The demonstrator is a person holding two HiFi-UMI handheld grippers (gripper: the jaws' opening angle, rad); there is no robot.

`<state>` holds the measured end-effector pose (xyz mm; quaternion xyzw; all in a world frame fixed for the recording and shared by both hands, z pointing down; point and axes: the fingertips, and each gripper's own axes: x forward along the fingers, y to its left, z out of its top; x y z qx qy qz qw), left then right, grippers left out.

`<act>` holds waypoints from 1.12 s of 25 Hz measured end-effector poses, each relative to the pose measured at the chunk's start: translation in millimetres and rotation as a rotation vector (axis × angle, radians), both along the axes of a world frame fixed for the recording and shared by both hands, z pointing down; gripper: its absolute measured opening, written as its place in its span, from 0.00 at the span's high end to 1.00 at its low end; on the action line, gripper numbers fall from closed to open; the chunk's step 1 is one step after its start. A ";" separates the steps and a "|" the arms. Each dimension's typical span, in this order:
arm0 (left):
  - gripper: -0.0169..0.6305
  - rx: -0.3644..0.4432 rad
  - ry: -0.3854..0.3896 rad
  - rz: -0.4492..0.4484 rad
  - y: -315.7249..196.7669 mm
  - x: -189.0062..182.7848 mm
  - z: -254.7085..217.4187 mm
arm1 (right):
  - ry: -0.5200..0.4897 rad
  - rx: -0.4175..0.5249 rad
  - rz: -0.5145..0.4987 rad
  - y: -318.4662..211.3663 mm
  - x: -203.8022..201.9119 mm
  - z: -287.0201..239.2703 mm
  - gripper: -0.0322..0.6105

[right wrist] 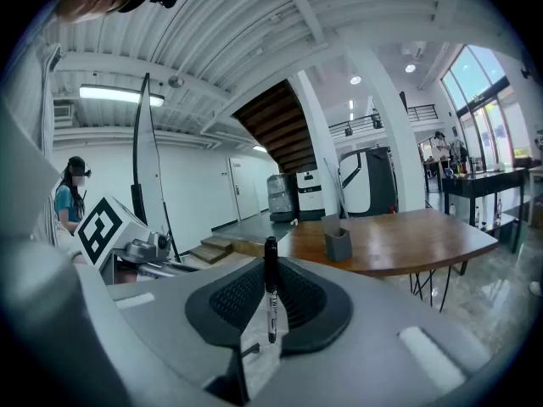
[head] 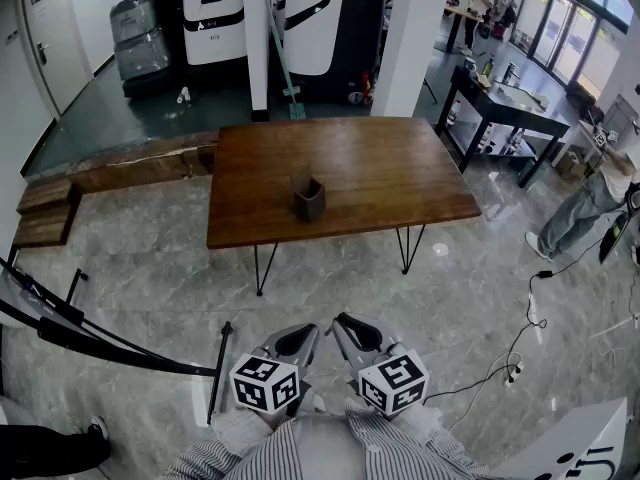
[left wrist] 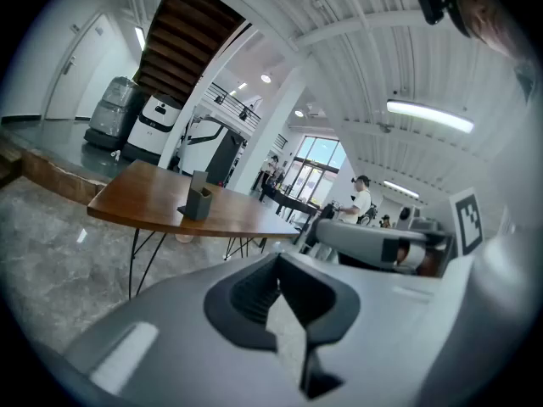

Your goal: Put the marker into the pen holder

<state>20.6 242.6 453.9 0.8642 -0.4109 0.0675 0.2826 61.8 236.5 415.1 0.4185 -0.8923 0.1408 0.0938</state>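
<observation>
A black marker (right wrist: pixel 271 288) with a white label stands upright between the ribbed pads of my right gripper (right wrist: pixel 270 299), which is shut on it. The left gripper (left wrist: pixel 280 299) has its jaws together with nothing between them. In the head view both grippers, left (head: pixel 298 340) and right (head: pixel 346 328), sit side by side close to the person's striped shirt, over the floor and well short of the table. The dark grey pen holder (head: pixel 308 198) stands near the front edge of the wooden table (head: pixel 380 163). It also appears far ahead in both gripper views, pen holder (left wrist: pixel 198 202) and pen holder (right wrist: pixel 337 242).
The table stands on thin black hairpin legs (head: pixel 262 268) on a marble floor. Cables and a power strip (head: pixel 514 373) lie to the right. A black workbench (head: pixel 500 103) and a person's legs (head: pixel 580 218) are at the right. Black rails (head: pixel 70 323) and wooden steps (head: pixel 45 211) are at the left.
</observation>
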 end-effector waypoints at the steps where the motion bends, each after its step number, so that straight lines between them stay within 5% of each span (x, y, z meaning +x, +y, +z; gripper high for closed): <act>1: 0.96 0.003 -0.004 0.001 -6.4 0.4 0.3 | 0.007 0.005 -0.002 -5.5 -0.2 0.7 0.88; 12: 0.96 0.004 -0.002 -0.014 -92.3 -15.3 8.4 | 0.003 -0.004 0.025 -86.2 -4.5 11.5 0.88; 20: 0.96 0.049 -0.074 0.045 -194.9 -29.3 0.8 | -0.006 -0.003 0.070 -193.2 -14.8 5.7 0.88; 28: 0.96 0.042 -0.064 0.075 -298.7 -59.4 -4.9 | -0.007 0.004 0.123 -296.1 -37.8 -6.2 0.88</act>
